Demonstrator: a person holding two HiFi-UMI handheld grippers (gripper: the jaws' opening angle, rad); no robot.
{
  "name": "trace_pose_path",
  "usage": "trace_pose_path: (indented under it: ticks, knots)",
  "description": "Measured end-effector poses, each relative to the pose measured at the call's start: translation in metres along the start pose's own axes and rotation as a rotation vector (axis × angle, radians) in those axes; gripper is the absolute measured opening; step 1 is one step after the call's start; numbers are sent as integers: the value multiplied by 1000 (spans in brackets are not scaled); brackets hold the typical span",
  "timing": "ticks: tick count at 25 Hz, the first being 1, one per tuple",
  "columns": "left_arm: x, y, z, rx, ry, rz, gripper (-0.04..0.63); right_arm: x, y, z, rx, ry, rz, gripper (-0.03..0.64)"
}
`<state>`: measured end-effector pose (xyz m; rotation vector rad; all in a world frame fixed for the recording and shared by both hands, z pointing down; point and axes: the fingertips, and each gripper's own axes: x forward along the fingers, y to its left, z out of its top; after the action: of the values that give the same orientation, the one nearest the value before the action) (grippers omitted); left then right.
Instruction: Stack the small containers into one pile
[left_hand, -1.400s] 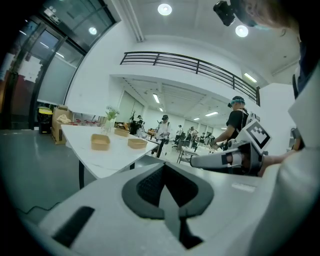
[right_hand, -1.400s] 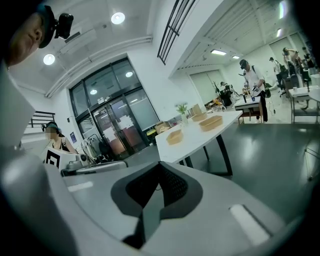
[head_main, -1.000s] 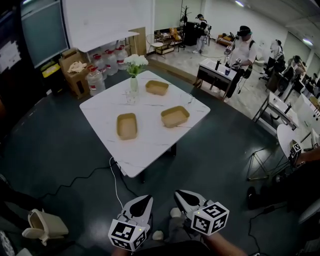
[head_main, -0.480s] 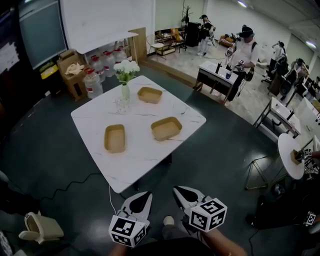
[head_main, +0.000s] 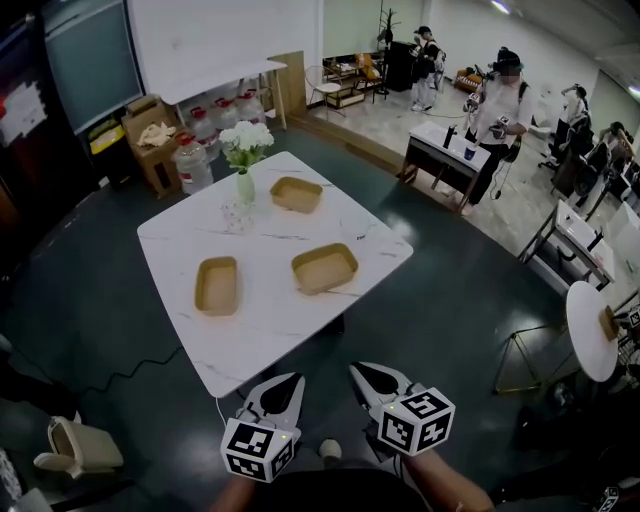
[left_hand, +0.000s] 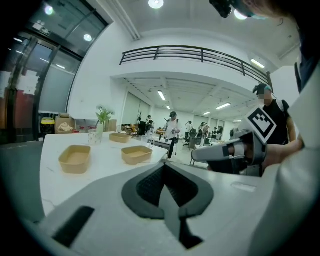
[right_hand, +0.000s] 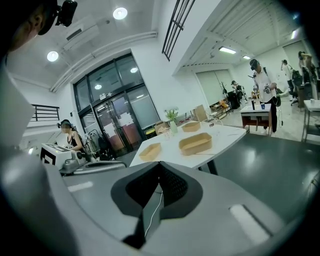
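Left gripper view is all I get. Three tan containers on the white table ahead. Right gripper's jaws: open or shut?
Observer: Shut. In the right gripper view, the right gripper has its jaws together with nothing between them.
Operator: Are we at the table yet?
Observer: No. In the head view, the left gripper and the right gripper are both short of the near corner of the table.
Operator: Container layout from above?
Observer: A triangle, all apart: left container, right container, and far container to the right of the vase.
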<state>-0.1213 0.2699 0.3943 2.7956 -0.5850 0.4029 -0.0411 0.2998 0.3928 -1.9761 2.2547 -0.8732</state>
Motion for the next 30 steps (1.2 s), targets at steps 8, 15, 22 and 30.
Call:
trace_pose_path:
  ticks: [8, 15, 22, 30]
  knots:
    - [25, 8, -3, -11, 51, 11, 0, 19, -23, 3, 24, 19, 5, -2]
    - [63, 30, 0, -7, 64, 7, 2, 47, -47, 14, 21, 27, 3, -2]
    - [103, 66, 11, -7, 80, -9, 15, 90, -73, 36, 6, 40, -29, -2]
    - [146, 111, 25, -35, 113, -3, 28, 140, -103, 59, 20, 60, -53, -2]
